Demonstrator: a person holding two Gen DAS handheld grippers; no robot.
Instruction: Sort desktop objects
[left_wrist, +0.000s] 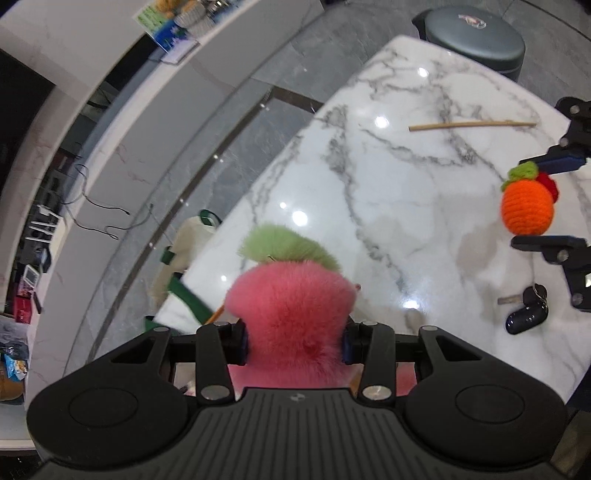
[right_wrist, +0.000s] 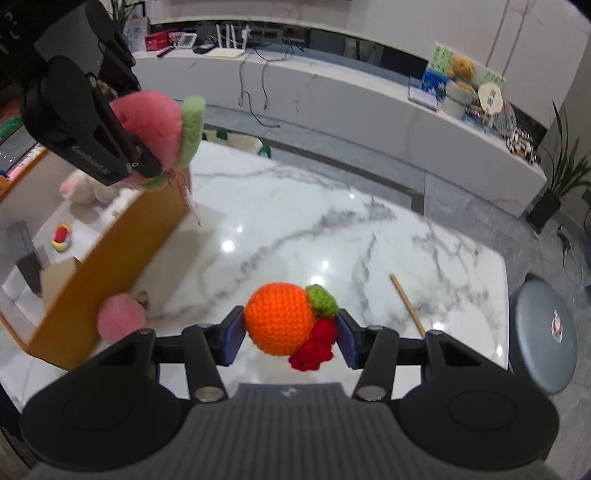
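A: While both toys hung above the counter (right_wrist: 332, 229), what were the jaws doing?

B: The left gripper (left_wrist: 293, 341) was clenched on a pink plush fruit (left_wrist: 291, 314) with a green fuzzy leaf on its far end. The right gripper (right_wrist: 290, 334) was clamped on an orange crochet fruit (right_wrist: 279, 317), its green leaf and red knitted cluster against the right-hand pad.

A: Where did each toy sit relative to its jaws?

B: Each was squeezed sideways between the blue pads and stuck out forward, clear of the marble.

A: And where would they likely go?

B: Probably the orange-walled box (right_wrist: 110, 251) at the counter's left side, which already held a white plush and a small red toy. It lay to the left of the right gripper. The left gripper was nearer, hanging over the box's far corner, so it looked better placed to drop first.

A: What remained on the counter?

B: A pink pompom (right_wrist: 120, 319) just beside the box wall, a wooden stick (left_wrist: 472, 124) lying crosswise at the far end, and a car key (left_wrist: 526, 314) near the right gripper.
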